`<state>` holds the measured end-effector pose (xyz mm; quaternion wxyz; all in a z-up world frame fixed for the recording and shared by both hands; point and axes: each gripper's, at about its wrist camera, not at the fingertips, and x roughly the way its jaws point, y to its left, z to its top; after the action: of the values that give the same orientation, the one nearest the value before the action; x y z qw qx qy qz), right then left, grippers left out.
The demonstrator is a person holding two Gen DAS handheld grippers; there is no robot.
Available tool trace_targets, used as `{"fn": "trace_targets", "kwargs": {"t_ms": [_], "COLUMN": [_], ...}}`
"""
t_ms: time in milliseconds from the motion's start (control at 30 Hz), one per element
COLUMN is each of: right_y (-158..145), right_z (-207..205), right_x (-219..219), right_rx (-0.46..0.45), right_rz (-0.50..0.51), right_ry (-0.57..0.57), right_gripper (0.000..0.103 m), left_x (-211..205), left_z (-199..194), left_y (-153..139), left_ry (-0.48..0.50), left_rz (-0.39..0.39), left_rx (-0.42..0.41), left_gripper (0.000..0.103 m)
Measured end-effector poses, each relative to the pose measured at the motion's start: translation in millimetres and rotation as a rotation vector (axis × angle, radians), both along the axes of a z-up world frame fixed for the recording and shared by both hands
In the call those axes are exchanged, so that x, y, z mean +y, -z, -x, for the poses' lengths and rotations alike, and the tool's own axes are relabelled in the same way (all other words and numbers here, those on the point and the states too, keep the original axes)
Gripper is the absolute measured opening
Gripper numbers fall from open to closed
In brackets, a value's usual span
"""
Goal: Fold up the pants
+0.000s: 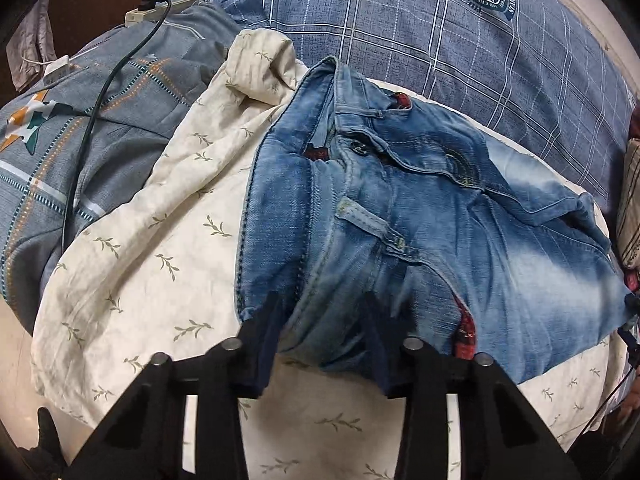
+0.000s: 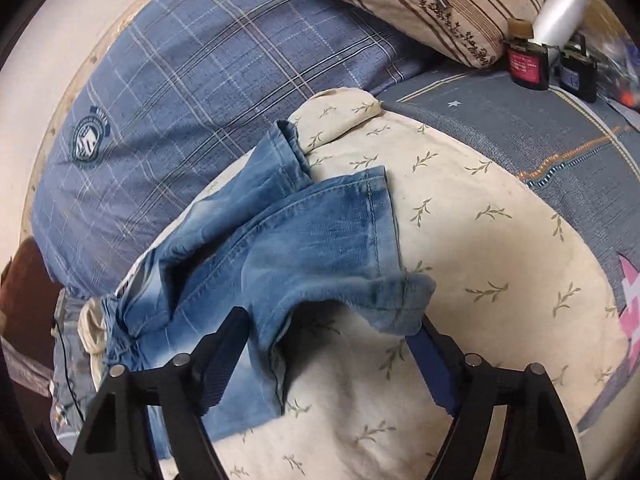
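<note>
On the leaf-print sheet [image 1: 132, 264], the jeans [image 1: 400, 216] lie rumpled, waistband bunched between the left tool's [image 1: 320, 332] narrowed jaws, hem inside the right tool's [image 2: 332, 344] wider ones; either shallow bite may slip when lifted.

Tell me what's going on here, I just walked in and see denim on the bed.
A person with a gripper in each hand is starting to fold blue jeans lying crumpled on a cream leaf-print sheet. The left gripper straddles a bunched fold near the waistband; the right gripper straddles a leg hem.
</note>
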<state>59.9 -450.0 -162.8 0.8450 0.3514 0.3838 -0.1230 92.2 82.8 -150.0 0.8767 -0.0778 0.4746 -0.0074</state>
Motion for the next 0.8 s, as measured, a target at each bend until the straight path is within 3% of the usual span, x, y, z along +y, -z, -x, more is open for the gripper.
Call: {"fn": "trace_targets", "kwargs": {"t_ms": [200,233,367,500,800], "right_y": [17.7,18.8,16.3,8.2,-0.1], "right_z": [-7.6,-7.1,-5.8,-0.9,25.9], "right_x": [-15.0,-15.3,-13.4,-14.3,-11.9], "right_rx": [0.020,0.019,0.007,-0.022,-0.007], "right_rz": [-0.106,-0.109,-0.080,-0.064,-0.047], "right_ry": [0.056,0.057,0.048,0.055,0.040], "right_gripper": [0.053,0.040,0.017,0.012,0.011], "left_x": [11.8,12.8,13.6,19.5,33.0], "left_z": [-8.9,-10.9,-12.1,-8.3,16.4], "left_y": [3.3,4.0,3.0,-2.5,-23.1], "left_ry": [-0.001,-0.002,0.014,0.021,0.067], "left_rz": [0.090,0.095,0.127,0.148,0.062], "left_rx": [0.010,0.015,0.012,0.011,0.025], "left_gripper": [0.022,0.018,0.008,0.006,0.006]}}
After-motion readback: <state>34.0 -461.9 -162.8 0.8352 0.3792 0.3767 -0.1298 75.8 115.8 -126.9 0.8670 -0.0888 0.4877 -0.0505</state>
